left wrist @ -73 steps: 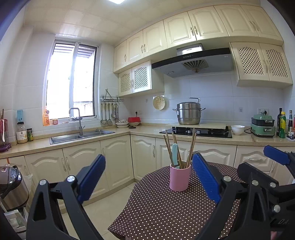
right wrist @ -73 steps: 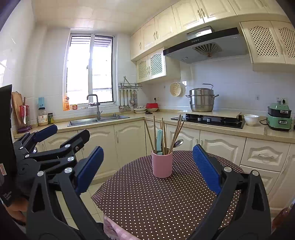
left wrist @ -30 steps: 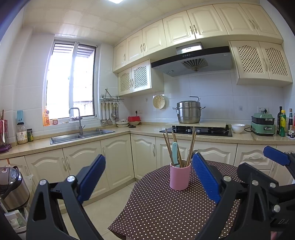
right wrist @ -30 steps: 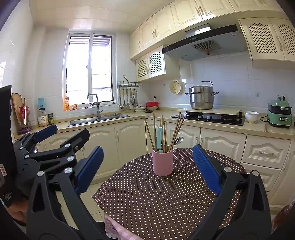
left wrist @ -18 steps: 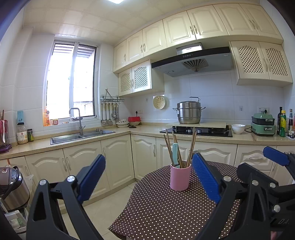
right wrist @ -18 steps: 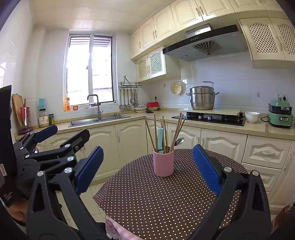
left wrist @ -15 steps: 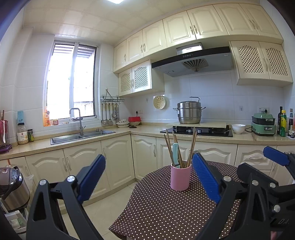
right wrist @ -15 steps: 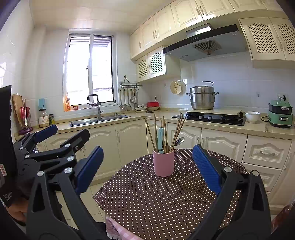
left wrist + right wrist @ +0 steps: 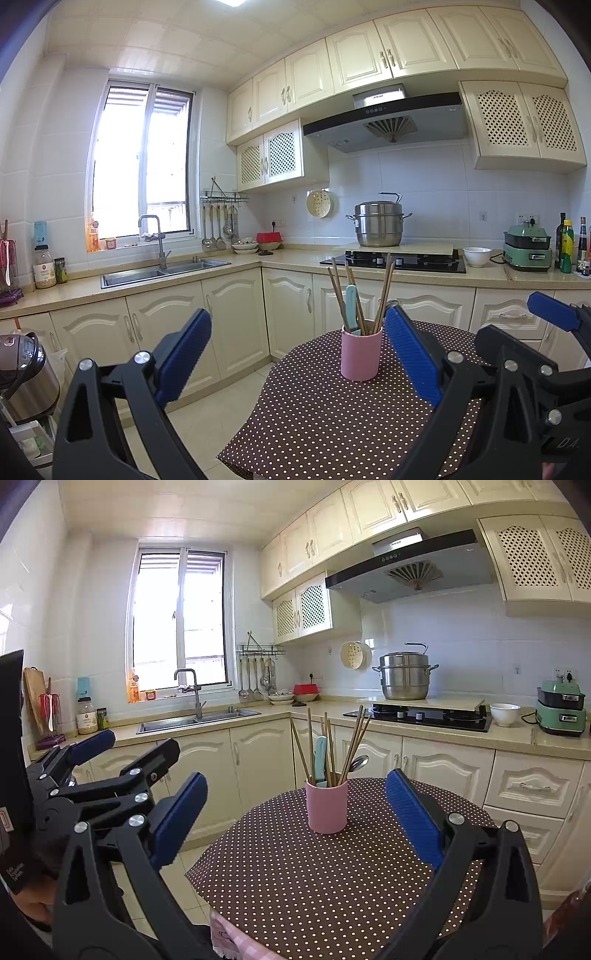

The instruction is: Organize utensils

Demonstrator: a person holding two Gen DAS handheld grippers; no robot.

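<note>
1. The round table (image 9: 332,886), draped in a brown polka-dot cloth, stood before the cream kitchen cabinets (image 9: 258,760).
2. The left gripper (image 9: 297,356) was spread wide, gripping nothing, above the table's near edge.
3. The right gripper (image 9: 295,818) was likewise released and empty.
4. The pink cup (image 9: 327,806) stood upright on the table, well ahead of both grippers.
5. Wooden chopsticks (image 9: 356,738), a teal-handled utensil (image 9: 320,755) and a metal spoon (image 9: 359,763) stood inside the cup.

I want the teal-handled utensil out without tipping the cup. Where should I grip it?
Grip the teal handle near its top, from above, jaws closing across its flat faces. It stands nearly upright in the pink cup, crowded by chopsticks, so lifting straight up seems safest.
</note>
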